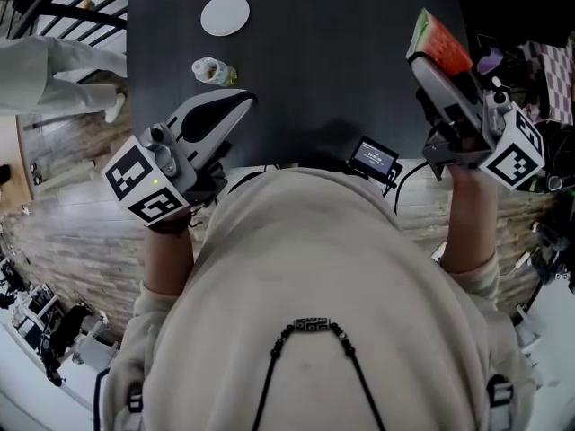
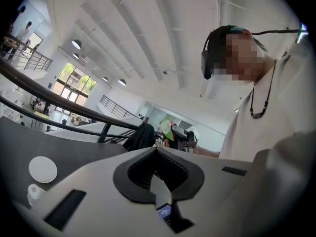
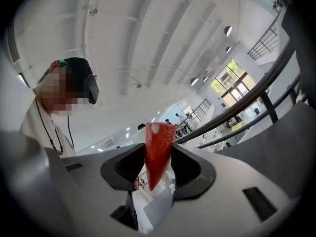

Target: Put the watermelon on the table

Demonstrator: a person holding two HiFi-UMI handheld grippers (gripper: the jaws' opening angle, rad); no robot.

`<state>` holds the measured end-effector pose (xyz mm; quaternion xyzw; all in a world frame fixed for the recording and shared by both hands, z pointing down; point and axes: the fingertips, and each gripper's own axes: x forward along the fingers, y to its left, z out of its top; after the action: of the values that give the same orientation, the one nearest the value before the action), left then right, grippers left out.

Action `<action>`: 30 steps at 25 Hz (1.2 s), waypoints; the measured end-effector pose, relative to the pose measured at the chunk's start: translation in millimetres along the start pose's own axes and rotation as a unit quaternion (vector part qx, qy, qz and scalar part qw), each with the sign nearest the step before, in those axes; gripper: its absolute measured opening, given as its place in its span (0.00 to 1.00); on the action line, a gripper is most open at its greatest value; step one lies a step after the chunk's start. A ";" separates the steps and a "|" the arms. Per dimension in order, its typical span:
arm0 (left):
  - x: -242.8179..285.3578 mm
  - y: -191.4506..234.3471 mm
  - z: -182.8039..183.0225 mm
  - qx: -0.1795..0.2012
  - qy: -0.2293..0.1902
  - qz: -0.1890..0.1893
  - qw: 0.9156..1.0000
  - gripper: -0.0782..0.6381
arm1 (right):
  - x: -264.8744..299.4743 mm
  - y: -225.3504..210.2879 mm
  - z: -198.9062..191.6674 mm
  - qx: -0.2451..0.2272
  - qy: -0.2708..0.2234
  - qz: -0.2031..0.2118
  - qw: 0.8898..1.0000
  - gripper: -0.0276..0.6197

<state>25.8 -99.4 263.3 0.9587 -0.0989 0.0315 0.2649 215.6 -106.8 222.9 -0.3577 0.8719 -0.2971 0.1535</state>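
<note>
A wedge of watermelon [image 1: 437, 41], red flesh with a green rind, is held up in the air over the right edge of the dark table [image 1: 341, 52]. My right gripper [image 1: 429, 61] is shut on it. In the right gripper view the red wedge [image 3: 158, 162] stands upright between the two black pads, with my right gripper [image 3: 157, 144] pointing about level. My left gripper [image 1: 244, 100] hovers over the table's near left part, shut and holding nothing. In the left gripper view its tips [image 2: 157, 148] meet, and the watermelon [image 2: 167, 127] shows far off.
A white round disc [image 1: 225, 14] and a small wrapped bottle [image 1: 214, 71] lie on the table's far left. A small lit screen [image 1: 373, 158] sits at the near edge. A railing [image 1: 63, 7] and a person in white [image 1: 54, 74] are at left, clutter [image 1: 539, 61] at right.
</note>
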 end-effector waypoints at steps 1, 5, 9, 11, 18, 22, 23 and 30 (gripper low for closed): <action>3.1 -0.5 -0.6 -0.001 0.001 0.005 1.000 0.11 | -2.7 -5.6 -0.5 0.006 0.000 0.001 1.000 0.32; 7.1 -4.5 -6.9 -0.008 0.010 0.016 1.000 0.11 | -5.1 -17.8 -3.6 0.014 0.005 0.005 1.000 0.32; 7.5 -1.8 -9.7 -0.011 0.021 0.021 0.999 0.11 | -9.3 -25.0 -3.1 0.018 -0.007 -0.001 1.000 0.32; 9.8 2.3 -7.3 -0.011 0.021 0.019 1.000 0.11 | -13.0 -30.4 -2.7 0.019 -0.011 -0.008 1.000 0.32; 13.5 15.6 5.3 -0.005 0.022 -0.037 0.999 0.11 | -16.4 -21.5 7.5 -0.006 -0.036 -0.054 0.998 0.32; 15.0 27.7 25.7 0.010 0.025 -0.066 0.997 0.11 | -15.8 -13.3 19.9 -0.017 -0.059 -0.079 0.995 0.32; 17.4 29.8 31.1 0.014 0.024 -0.074 0.997 0.11 | -19.5 -12.1 23.4 -0.021 -0.063 -0.088 0.994 0.32; 30.1 38.2 27.2 0.016 0.027 -0.103 0.994 0.11 | -41.8 -15.8 23.0 -0.040 -0.085 -0.129 0.987 0.32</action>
<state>47.6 -150.6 262.5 0.9666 0.0083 0.0313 0.2541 264.3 -95.2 217.2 -0.4969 0.8133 -0.2483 0.1728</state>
